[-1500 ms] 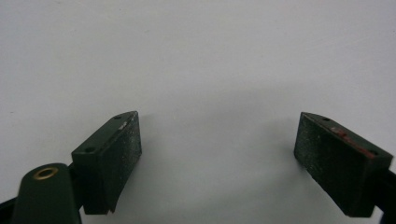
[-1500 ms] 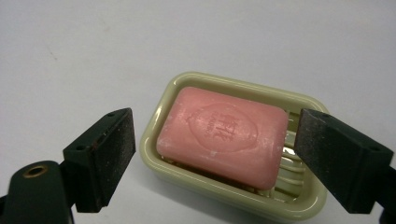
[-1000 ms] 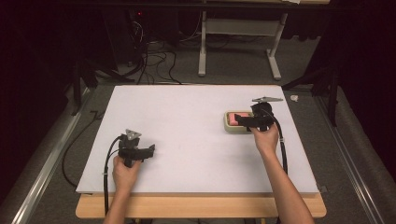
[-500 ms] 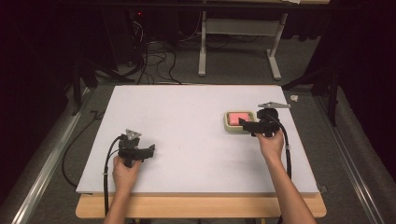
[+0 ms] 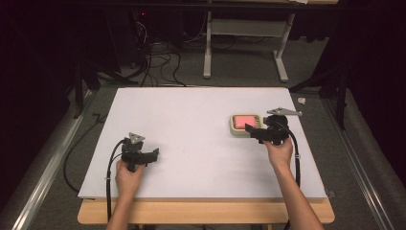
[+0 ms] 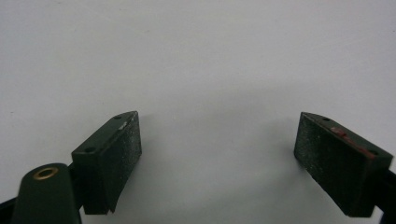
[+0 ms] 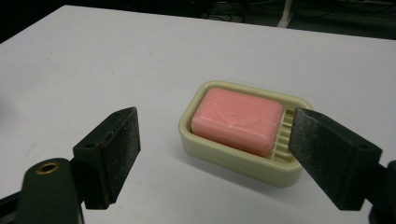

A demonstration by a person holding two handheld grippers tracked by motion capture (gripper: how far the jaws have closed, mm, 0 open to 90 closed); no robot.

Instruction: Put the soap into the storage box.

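My right claw (image 7: 215,154) gapes wide, empty. The soap dish (image 7: 233,158) sits just ahead at twelve o'clock, holding a pink soap bar (image 7: 237,120).

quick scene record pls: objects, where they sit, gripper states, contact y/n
surface: white table
soap dish: cream, ribbed floor, on the table's right half
soap: pink bar, lying inside the soap dish toward one end, ribs bare at the other
right gripper: open, jaws wide, aimed at the soap dish from just short of it
right contact: none visible in the right gripper view
left gripper: open, over bare table near the left front
left contact: none, nothing between the jaws
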